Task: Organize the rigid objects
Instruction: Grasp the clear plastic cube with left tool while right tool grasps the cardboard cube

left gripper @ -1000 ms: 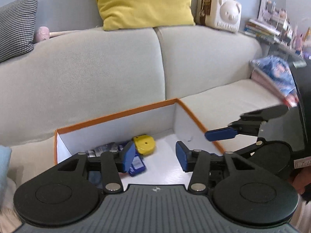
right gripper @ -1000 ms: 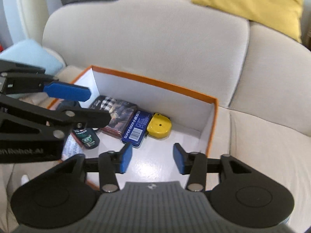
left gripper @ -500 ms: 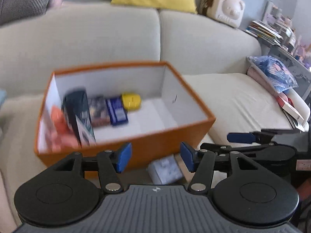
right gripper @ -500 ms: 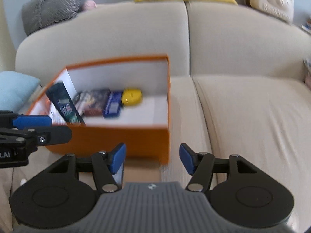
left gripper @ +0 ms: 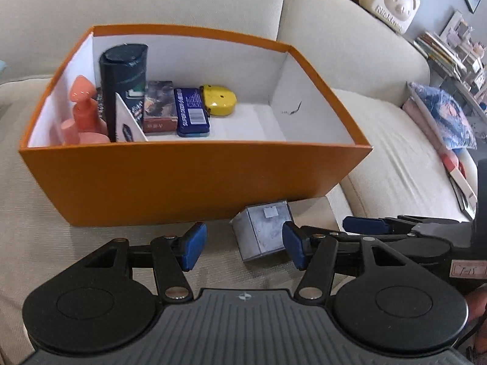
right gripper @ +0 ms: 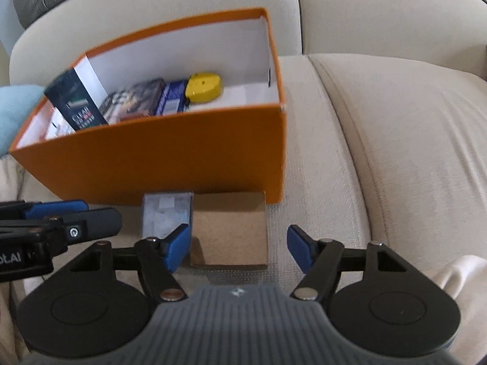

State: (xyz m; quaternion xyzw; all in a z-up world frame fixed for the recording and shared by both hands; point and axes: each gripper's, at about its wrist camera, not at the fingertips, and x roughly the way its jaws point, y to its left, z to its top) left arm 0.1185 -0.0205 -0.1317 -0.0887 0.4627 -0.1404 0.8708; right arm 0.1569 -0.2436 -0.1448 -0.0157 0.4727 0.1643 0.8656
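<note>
Both tools' jaws have just been opening, nothing between: left tool (left gripper: 243, 245) before grey tin (left gripper: 264, 232), right tool (right gripper: 239, 248) over brown box (right gripper: 229, 229).

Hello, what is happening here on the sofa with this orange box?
A person is tidying small things into the orange box with two handheld grippers. The box already holds several things. The left gripper is open just in front of a silver tin on the sofa; the right gripper is open over a brown card. Both jaws have just been opening; neither holds anything.
</note>
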